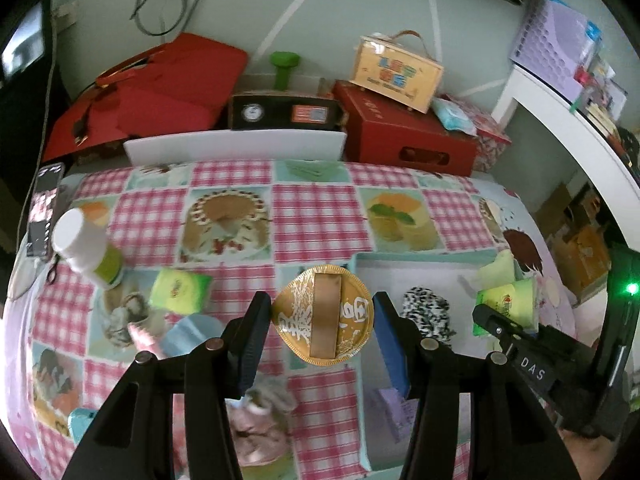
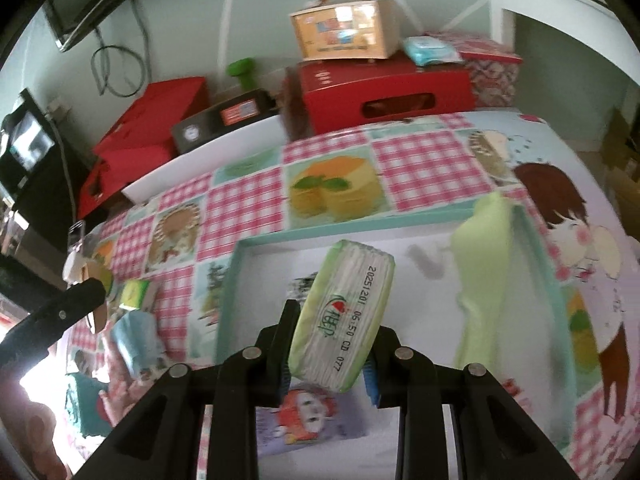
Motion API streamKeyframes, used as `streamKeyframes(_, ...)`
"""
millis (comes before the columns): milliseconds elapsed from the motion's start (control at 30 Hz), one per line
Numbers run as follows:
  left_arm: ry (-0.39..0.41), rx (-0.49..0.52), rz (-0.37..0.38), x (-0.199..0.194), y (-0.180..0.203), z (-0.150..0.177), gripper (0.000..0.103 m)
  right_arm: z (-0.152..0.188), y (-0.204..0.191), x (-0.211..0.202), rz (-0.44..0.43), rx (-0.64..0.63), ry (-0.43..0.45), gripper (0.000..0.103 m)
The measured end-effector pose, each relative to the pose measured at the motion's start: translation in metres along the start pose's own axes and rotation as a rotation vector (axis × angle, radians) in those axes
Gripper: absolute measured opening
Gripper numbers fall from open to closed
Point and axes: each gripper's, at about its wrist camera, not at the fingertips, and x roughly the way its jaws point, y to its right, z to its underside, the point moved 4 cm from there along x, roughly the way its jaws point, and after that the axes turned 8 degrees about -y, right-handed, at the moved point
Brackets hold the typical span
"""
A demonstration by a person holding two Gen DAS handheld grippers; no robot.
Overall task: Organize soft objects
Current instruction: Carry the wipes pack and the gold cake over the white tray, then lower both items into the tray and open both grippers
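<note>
The green tissue pack (image 2: 342,318) hangs tilted, long axis slanting, pinched in the right gripper (image 2: 332,354) above the teal tray's (image 2: 532,240) white floor. The left gripper (image 1: 322,322) clamps a gold disc (image 1: 324,314) beside the tray's left wall.

free: tray (image 2: 280,240) middle | blocked: green cloth (image 2: 488,280) at right wall

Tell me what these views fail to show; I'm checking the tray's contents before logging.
- Left wrist: tray near half hidden behind the left gripper and gold disc.
- Right wrist: tissue pack in the right gripper covers the tray's middle; the black-and-white item is mostly hidden.
</note>
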Motion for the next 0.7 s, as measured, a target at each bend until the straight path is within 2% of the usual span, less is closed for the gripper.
streamKeyframes(333,-0.031,0.11,0.033,0.029,0.048,0.0,0.053,-0.004,0.045,-0.01,0.09,0.068,0.021,0.03)
streamKeyframes(700,-0.088,0.157,0.031,0.063,0.068,0.008,0.053,-0.005,0.066,-0.011,0.107,0.104,0.025,0.03)
